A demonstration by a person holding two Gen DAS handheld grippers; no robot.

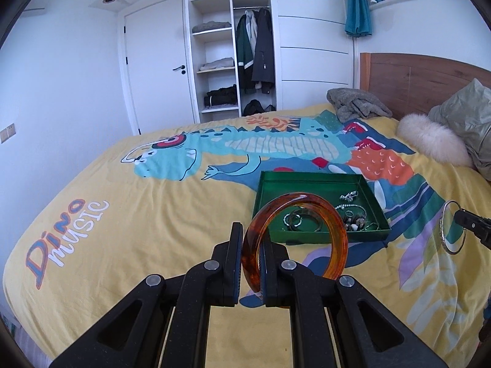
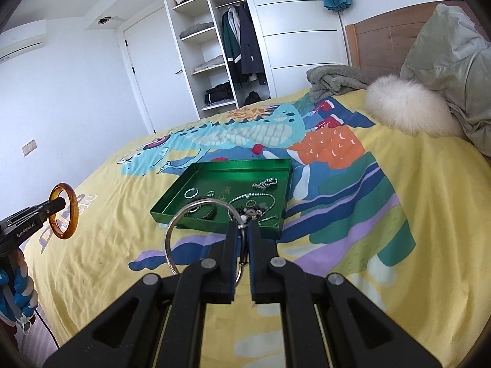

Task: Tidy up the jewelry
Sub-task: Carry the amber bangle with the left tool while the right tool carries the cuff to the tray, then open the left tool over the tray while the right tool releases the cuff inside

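Left tongs (image 1: 251, 239) pinch amber bangle (image 1: 334, 230) | right tongs (image 2: 244, 230) clamp silver bangle (image 2: 172, 239) | thin-edge grips: either could twist, slip, miss green tray (image 2: 285, 184)

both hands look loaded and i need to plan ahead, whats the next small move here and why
Probably carry the amber bangle forward over the green tray and lower it in. The left gripper has its jaws shut on the bangle, held up short of the tray's near wall. The right gripper also grips a silver bangle near the tray, so moving one at a time seems safer.
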